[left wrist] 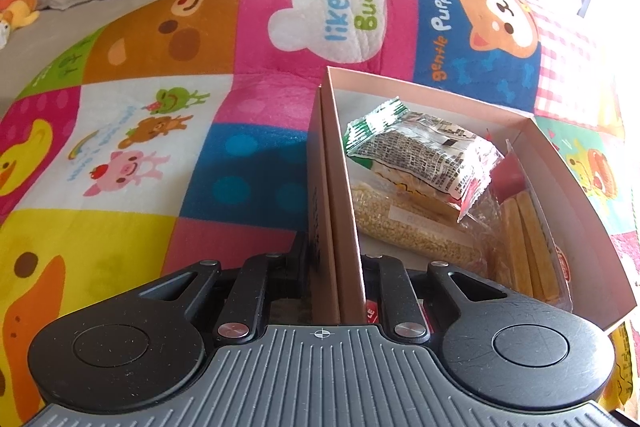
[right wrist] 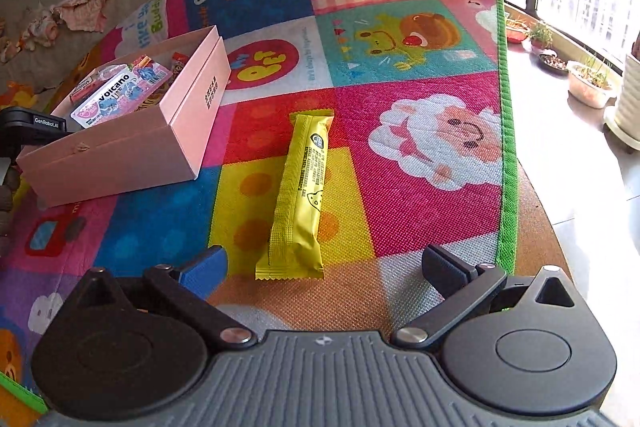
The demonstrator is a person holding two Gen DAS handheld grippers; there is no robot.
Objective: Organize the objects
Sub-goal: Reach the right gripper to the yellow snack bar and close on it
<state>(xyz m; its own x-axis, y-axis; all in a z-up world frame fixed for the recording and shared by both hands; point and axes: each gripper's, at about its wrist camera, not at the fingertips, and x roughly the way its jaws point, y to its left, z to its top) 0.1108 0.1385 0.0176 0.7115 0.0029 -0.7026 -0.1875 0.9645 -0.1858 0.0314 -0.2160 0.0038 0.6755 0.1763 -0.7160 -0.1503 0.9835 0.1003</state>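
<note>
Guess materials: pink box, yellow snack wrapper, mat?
Pink box: looks like rigid matte paperboard; thin straight walls, crisp folded edges, no gloss. Yellow snack wrapper: probably plastic film, semi-matte; crimped serrated end seals, soft creases. Mat: seems a woven or embossed textile-like sheet; visible grid texture, printed cartoons, stitched green edge binding. Backing not visible.

Open play mat (right wrist: 400,187) lies on both sides of the yellow snack bar (right wrist: 300,195), so the wide-spread right tongs (right wrist: 324,267) can pass along it. The pink box (right wrist: 120,163) stands well to its left. Snack packets (left wrist: 420,163) crowd the box's inside.
</note>
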